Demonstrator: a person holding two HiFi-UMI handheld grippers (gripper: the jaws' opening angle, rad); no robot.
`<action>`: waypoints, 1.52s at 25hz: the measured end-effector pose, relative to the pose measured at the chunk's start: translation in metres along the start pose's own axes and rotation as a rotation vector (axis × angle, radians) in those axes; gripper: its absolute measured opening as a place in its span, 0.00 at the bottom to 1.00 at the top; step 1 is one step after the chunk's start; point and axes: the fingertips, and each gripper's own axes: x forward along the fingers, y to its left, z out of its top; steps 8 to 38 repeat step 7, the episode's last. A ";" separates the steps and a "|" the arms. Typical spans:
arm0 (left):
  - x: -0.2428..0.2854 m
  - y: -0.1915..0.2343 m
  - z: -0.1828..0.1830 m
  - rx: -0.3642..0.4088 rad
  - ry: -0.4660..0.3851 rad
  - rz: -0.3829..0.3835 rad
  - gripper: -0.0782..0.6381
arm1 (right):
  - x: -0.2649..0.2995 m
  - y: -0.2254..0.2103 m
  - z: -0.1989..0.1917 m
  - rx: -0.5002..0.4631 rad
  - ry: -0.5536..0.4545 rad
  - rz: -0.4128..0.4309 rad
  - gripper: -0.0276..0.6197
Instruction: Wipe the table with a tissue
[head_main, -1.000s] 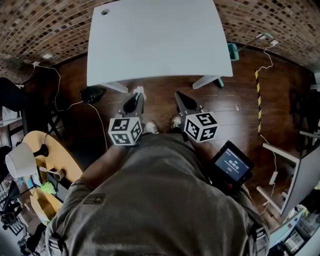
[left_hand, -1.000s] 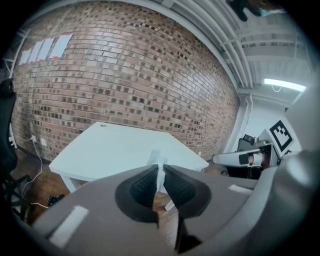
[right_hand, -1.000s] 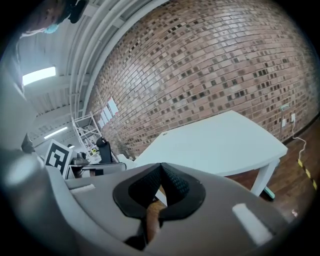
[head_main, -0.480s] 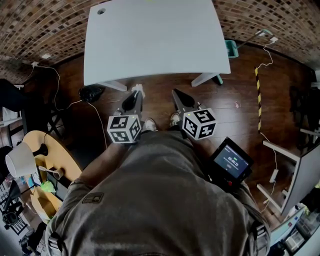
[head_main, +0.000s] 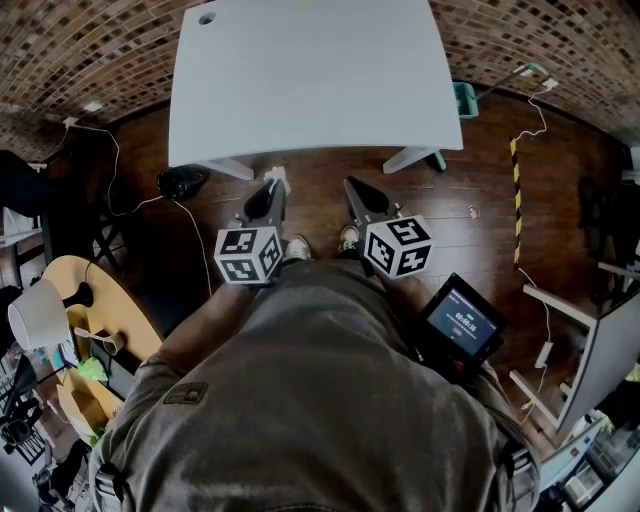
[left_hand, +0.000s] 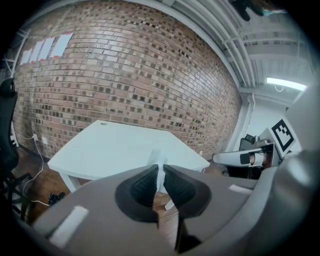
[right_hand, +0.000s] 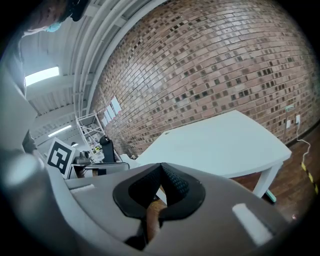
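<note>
- Tissue (left_hand: 156, 155): white, thin, crumpled into a narrow strip. It is pinched between the closed pads of the left tongs (left_hand: 159, 167), with a small tuft standing up past the tips. In the head view the tissue (head_main: 277, 180) hangs in the air over the dark wooden floor (head_main: 480, 170), just short of the surface's near edge and not touching it.
- Surface (head_main: 310, 80): a pale, matte, rectangular top with rounded corners. It has one round hole (head_main: 207, 18) near the far left corner and white legs beneath. It stands level on the floor, its far edge toward the brick wall (left_hand: 125, 75).
</note>
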 end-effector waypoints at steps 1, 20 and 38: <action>0.000 0.000 0.000 0.000 0.000 0.000 0.15 | 0.000 0.000 0.000 -0.001 0.000 0.001 0.06; 0.005 -0.004 0.005 0.003 -0.001 0.004 0.15 | 0.000 -0.005 0.006 -0.001 0.000 0.006 0.06; 0.005 -0.004 0.005 0.003 -0.001 0.004 0.15 | 0.000 -0.005 0.006 -0.001 0.000 0.006 0.06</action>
